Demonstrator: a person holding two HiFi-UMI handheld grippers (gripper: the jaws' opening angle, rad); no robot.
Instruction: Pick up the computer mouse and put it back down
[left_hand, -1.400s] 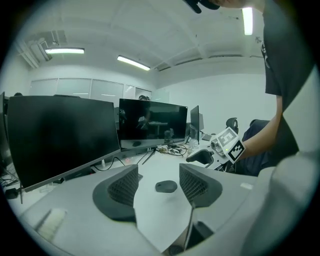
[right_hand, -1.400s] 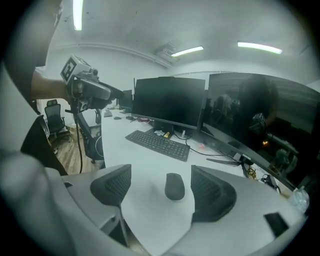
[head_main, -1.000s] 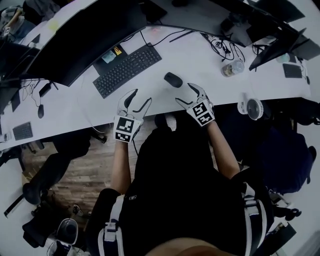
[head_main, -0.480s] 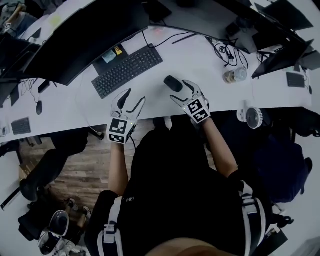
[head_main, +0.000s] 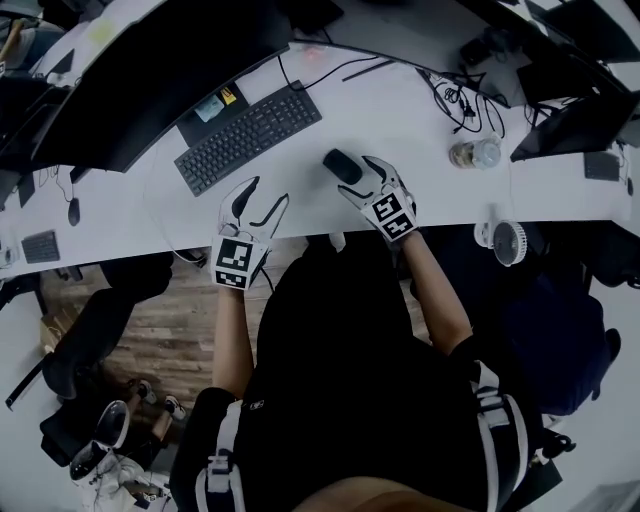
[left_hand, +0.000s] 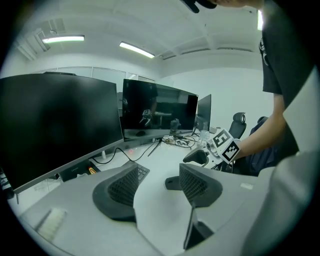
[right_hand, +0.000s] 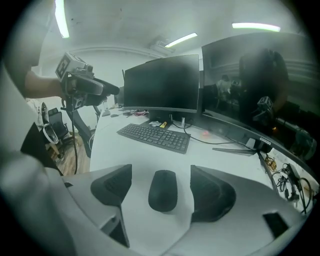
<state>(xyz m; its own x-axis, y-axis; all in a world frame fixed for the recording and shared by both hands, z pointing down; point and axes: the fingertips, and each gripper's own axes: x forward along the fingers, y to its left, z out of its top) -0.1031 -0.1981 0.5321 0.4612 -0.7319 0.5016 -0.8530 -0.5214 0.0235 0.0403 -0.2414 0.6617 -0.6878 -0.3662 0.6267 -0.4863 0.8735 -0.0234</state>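
Mouse (head_main: 338, 162) partly hidden, between parted right tongs (head_main: 358, 176)

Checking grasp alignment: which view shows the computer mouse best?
The right gripper view: the computer mouse lies close and whole between the right hand-held gripper's open jaws, touching neither. The head view shows it small, beside that gripper. The left gripper view leaves it unclear, far off.

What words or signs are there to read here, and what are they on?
"coocaa": on the lower edge of the wide black monitor.
Small yellow sticker under the monitor: too small to read.
Black keyboard keys: too small to read.
Black-and-white square markers: patterns only, no words.
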